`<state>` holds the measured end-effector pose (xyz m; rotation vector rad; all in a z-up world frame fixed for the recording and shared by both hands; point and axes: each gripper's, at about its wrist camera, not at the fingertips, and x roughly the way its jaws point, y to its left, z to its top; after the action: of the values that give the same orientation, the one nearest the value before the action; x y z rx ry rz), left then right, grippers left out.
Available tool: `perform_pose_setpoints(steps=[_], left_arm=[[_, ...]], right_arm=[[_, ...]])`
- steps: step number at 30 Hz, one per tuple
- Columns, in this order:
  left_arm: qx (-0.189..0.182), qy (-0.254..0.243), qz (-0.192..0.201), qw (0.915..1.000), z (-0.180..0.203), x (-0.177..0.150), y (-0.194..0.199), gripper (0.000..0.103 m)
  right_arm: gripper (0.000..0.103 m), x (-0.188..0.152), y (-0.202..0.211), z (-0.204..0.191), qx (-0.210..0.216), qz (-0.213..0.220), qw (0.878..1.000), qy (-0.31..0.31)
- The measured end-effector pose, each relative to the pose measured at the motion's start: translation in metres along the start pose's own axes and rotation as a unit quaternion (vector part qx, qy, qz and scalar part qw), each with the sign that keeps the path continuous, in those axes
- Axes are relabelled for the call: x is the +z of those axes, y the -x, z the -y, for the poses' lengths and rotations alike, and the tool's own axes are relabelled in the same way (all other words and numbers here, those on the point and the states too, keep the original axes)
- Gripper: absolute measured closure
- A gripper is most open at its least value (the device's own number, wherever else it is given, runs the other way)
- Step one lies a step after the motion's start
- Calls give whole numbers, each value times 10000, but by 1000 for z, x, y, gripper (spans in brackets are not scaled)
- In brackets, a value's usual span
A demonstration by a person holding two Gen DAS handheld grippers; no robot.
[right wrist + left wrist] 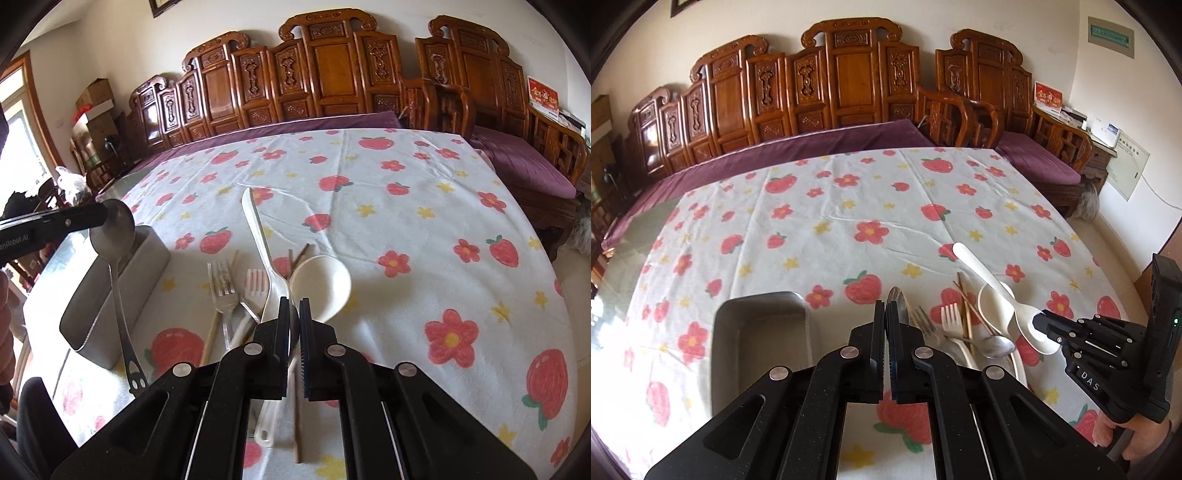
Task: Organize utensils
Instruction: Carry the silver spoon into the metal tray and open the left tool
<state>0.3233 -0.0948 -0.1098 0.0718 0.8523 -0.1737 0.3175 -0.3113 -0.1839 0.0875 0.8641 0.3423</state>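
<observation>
My left gripper (885,306) is shut on a metal spoon (112,225), held by its bowl with the handle hanging down beside the metal utensil holder (110,291); the holder also shows in the left wrist view (757,325). My right gripper (294,302) is shut on a white spoon (982,273), its handle pointing up and away (255,225). On the tablecloth lie a white ladle (321,284), a clear fork (221,288), a white fork (255,288), chopsticks (297,406) and another metal spoon (995,345).
The table has a white cloth with red strawberries and flowers (406,184). A carved wooden bench with purple cushion (314,74) stands behind the table. A person's hand (1123,432) holds the right gripper at the table's right edge.
</observation>
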Motion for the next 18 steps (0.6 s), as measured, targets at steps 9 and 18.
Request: perform_pose_setpoints(steps=[9,18], left_arm=[[409,61,142,9990,-57,3,27,102],[769,-59,-79,9970,-109,4,18,102]], right_arm=[[97,0,1,-51,319,45,9986,424],[97,-7,-7,-80,415,-87,9963,743]])
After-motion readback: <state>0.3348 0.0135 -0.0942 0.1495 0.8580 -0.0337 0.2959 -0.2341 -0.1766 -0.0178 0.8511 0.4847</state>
